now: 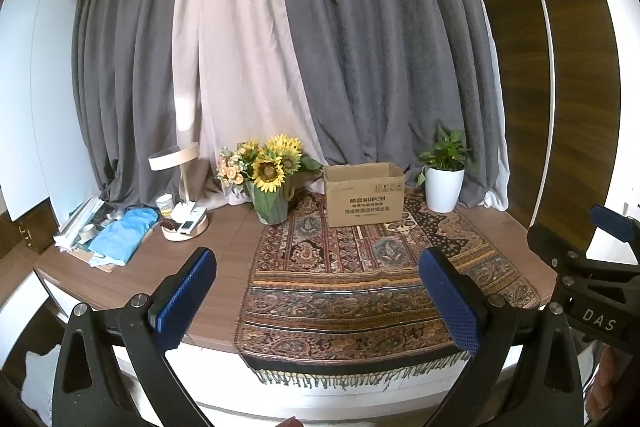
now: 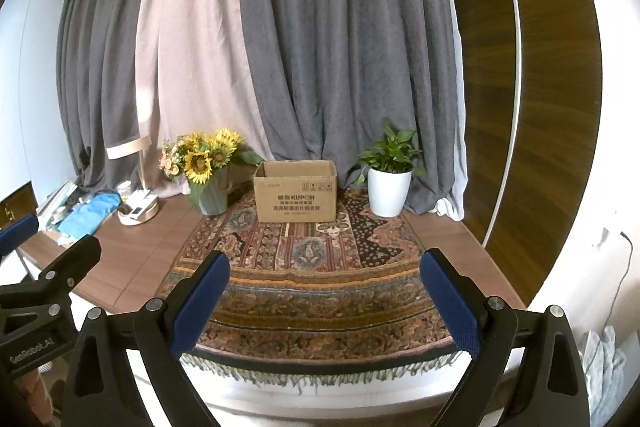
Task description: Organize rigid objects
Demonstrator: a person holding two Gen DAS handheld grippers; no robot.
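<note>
Left wrist: left gripper (image 1: 318,285) spread empty off the counter's (image 1: 132,267) front edge; right gripper (image 2: 324,289) likewise (box (image 1: 363,194) at back edge).

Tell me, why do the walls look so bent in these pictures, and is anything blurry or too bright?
Left wrist view: the fisheye lens bows the white wall trim into an arc; the cardboard box at centre stays sharp. Right wrist view: the same bowing at the edges, dark corners, soft daylight through the pale curtain, no harsh glare; the patterned cloth reads clearly.

bare rug (image 2: 312,291) ahead, cardboard box (image 2: 296,193) behind
</note>
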